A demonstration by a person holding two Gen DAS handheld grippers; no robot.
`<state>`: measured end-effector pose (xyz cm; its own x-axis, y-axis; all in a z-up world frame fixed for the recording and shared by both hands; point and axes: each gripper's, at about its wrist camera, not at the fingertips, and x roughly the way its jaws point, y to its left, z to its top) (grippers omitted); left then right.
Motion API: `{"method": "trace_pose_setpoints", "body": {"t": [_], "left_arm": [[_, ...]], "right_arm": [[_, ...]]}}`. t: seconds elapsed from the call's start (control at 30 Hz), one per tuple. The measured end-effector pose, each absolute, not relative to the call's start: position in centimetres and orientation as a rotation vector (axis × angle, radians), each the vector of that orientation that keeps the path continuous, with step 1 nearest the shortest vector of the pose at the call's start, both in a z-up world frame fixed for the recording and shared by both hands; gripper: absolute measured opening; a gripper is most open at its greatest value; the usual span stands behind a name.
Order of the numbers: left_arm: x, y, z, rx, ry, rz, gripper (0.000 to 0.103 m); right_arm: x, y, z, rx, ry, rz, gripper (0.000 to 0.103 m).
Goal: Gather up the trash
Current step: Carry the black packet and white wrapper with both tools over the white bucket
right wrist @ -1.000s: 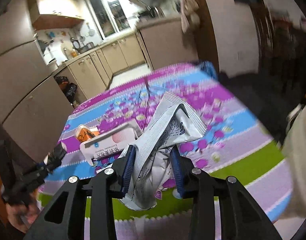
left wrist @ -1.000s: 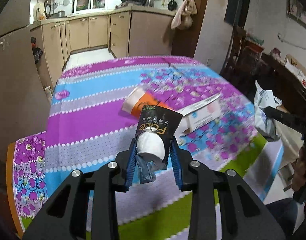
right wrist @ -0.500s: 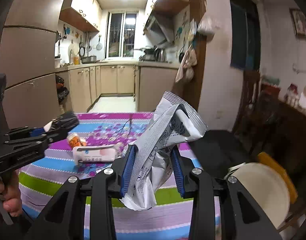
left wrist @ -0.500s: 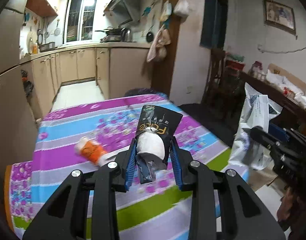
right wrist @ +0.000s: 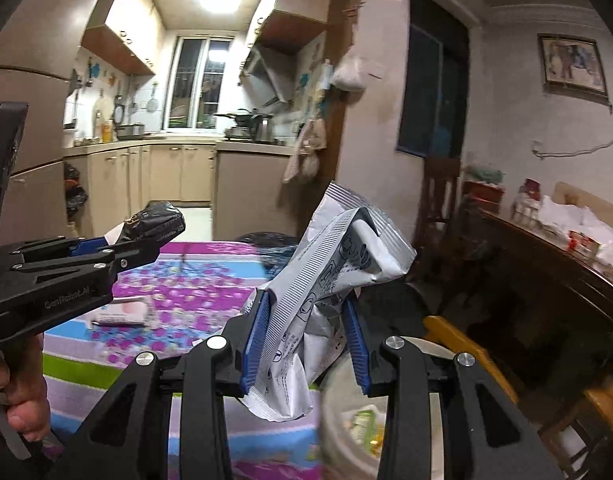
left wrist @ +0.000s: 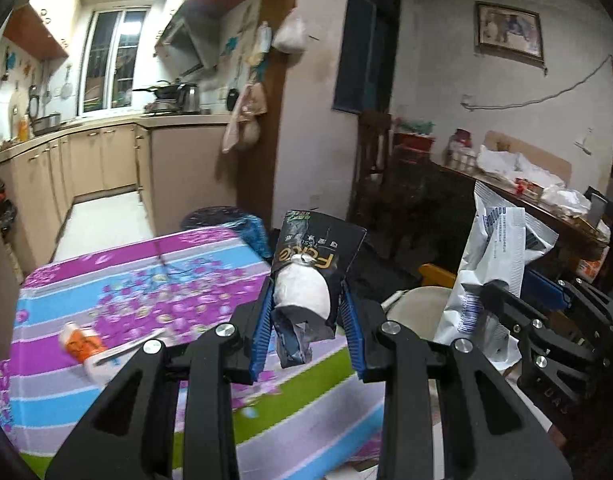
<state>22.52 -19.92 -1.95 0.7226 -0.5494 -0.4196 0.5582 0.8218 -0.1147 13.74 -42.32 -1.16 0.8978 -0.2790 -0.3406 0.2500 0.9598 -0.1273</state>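
Note:
My left gripper (left wrist: pixel 306 312) is shut on a black snack packet (left wrist: pixel 318 256) with a white crumpled wad in front of it, held up above the table's right side. In the right wrist view that gripper (right wrist: pixel 118 248) shows at the left with the black packet (right wrist: pixel 154 220). My right gripper (right wrist: pixel 304 344) is shut on a crumpled silver-white wrapper (right wrist: pixel 330 272); the same wrapper (left wrist: pixel 494 264) appears at the right of the left wrist view. A cream round bin (right wrist: pixel 354 420) with scraps inside sits just below the right gripper, past the table's edge.
The table carries a purple, blue and green striped cloth (left wrist: pixel 126 300). An orange-white cup (left wrist: pixel 80 342) and a flat white box (right wrist: pixel 122 312) lie on it. A dark sideboard (left wrist: pixel 526 216) with clutter stands to the right, kitchen cabinets (left wrist: pixel 106 160) behind. A person's hand (right wrist: pixel 14 392) holds the left gripper.
Both grippers have risen and swung to the right, off the table's middle toward its right edge, each keeping its piece of trash. The cream bin has come into view below the right gripper.

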Motion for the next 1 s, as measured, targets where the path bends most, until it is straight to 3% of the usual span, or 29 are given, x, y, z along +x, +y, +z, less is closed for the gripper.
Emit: {"method": "trace_pose_setpoints", "body": {"t": [0.3,0.6,1.0], "left_arm": [[21.4,-27.2,-1.6,0.047,0.460,-0.720,0.031],[21.3,-34.8,-2.9,0.115,0.552,-0.826,0.031],[25.0,-41.9,-8.5,0.200,0.782,-0.845,0.031]], "right_arm": [[10.1,-50.2,-0.2,-0.097,0.391,-0.371,0.038],[11.0,-58.3,-0.4,-0.024,0.541,-0.347,0.039],[15.7,-68.3,-7.1,0.150,0.825,-0.228,0.039]]}}
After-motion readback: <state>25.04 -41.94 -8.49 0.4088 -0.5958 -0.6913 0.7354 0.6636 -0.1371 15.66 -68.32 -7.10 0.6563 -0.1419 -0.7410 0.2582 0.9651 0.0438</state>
